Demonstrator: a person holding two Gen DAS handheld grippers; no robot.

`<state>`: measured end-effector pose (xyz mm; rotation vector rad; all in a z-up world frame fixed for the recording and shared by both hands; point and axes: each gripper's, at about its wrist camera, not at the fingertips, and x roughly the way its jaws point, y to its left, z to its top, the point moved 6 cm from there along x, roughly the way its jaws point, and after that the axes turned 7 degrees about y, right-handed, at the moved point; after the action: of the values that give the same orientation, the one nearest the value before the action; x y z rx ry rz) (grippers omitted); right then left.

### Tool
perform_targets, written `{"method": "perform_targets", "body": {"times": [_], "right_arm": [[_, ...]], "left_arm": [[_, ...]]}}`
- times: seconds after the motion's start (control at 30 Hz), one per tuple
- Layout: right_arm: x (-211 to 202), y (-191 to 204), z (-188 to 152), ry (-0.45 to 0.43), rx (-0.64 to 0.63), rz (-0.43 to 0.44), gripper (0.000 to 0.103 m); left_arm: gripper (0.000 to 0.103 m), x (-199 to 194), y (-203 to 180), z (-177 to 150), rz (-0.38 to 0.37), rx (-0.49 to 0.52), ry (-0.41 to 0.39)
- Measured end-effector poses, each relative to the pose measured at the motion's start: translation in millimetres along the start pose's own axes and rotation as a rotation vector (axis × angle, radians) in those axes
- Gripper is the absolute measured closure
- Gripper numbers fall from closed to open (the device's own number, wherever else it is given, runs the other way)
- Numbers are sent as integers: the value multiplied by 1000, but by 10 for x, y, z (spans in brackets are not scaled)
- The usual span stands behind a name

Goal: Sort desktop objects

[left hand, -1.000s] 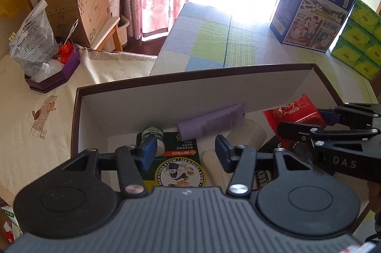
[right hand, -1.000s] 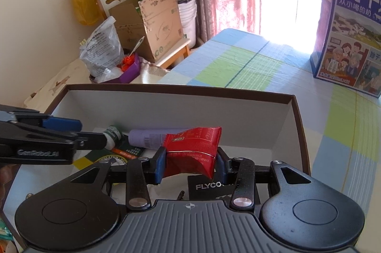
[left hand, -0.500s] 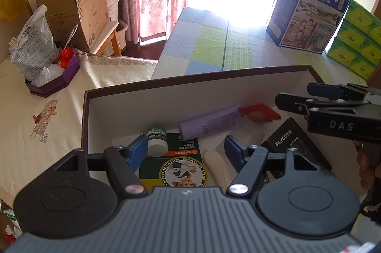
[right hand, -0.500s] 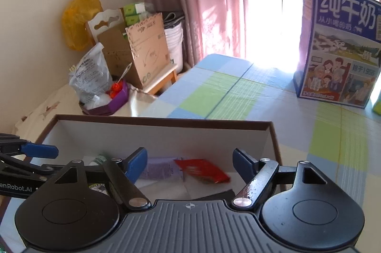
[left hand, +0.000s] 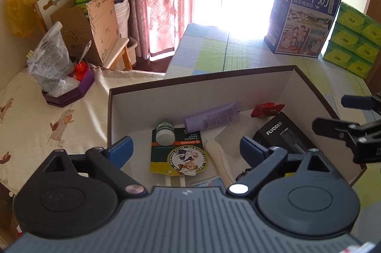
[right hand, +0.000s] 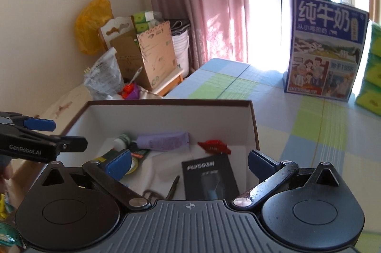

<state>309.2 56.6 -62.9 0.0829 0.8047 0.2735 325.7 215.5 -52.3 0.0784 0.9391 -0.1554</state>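
Sunlight floods our checked bench (right hand: 309,124) past pink curtains (right hand: 209,2); our left gripper (left hand: 187,149) and right gripper (right hand: 190,161), jaws just spread wide and empty, hover over the brown-rimmed box (right hand: 253,124).

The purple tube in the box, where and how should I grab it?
Grip the purple tube across its round body near the middle, coming from above. It lies flat against the box's back wall, so a side approach looks blocked, and the small white jar crowds its cap end.

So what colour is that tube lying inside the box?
Pale lilac purple. The tube lies along the far wall of the box, clearest in the left wrist view.
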Motion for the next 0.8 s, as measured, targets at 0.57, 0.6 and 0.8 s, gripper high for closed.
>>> {"method": "perform_targets", "body": {"times": [0.57,0.6,0.8], "right_arm": [[-704,-95,-694,76,-83,-6,2],[-742,-92,-720,79,-90,-5,2],[-923,-68,-857,100,-134,9,2]], "left_arm": [[1,-810,-522,-620,65,-64,-68],[1,-839,-549,-669,67,-72,-60],[1,-993,-697,-932,87,-137,-19]]}}
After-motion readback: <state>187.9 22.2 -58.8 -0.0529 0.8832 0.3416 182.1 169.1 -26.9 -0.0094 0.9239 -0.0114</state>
